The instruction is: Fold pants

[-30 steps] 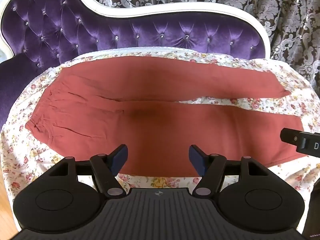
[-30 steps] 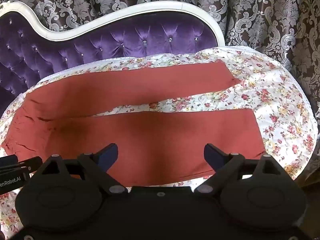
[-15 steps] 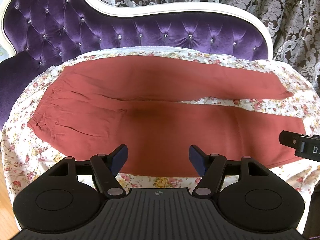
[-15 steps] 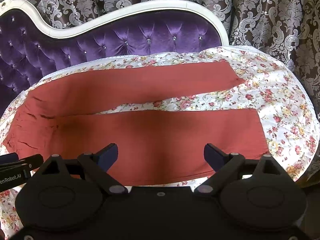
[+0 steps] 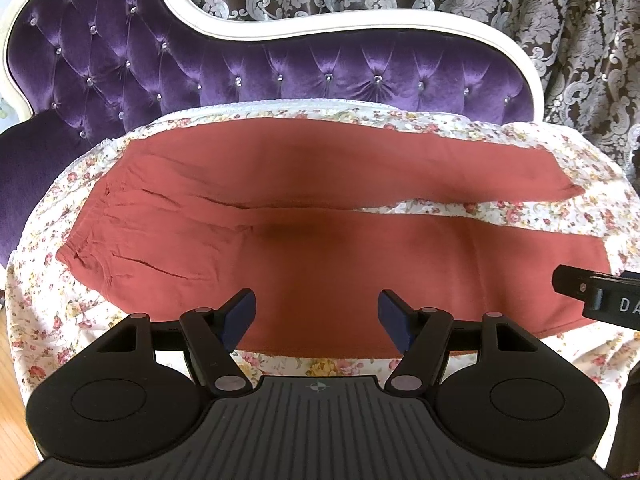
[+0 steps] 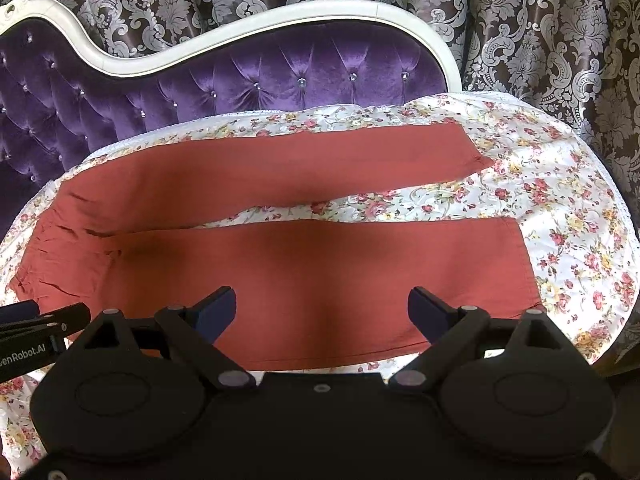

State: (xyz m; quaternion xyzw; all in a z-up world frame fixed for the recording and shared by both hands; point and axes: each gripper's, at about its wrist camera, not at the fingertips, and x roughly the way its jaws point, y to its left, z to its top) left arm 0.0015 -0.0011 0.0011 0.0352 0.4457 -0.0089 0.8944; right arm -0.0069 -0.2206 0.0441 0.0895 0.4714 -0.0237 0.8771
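Observation:
Rust-red pants [image 5: 320,256] lie flat on a floral sheet, waistband at the left, both legs spread apart toward the right; they also show in the right wrist view [image 6: 320,272]. My left gripper [image 5: 316,314] is open and empty, hovering over the near edge of the near leg by the thigh. My right gripper [image 6: 322,308] is open and empty over the near leg's near edge, further toward the cuff [image 6: 520,264]. Each gripper shows at the edge of the other's view: the right one [image 5: 600,300], the left one [image 6: 36,332].
The floral sheet [image 6: 560,216] covers the seat of a purple tufted sofa [image 5: 280,72] with a white frame. A patterned damask curtain [image 6: 540,32] hangs behind. The sheet's near edge drops off just below the grippers.
Both grippers have drawn back and up a little, so the pants look slightly farther and lower in view. The pants have not moved. Both grippers stayed open.

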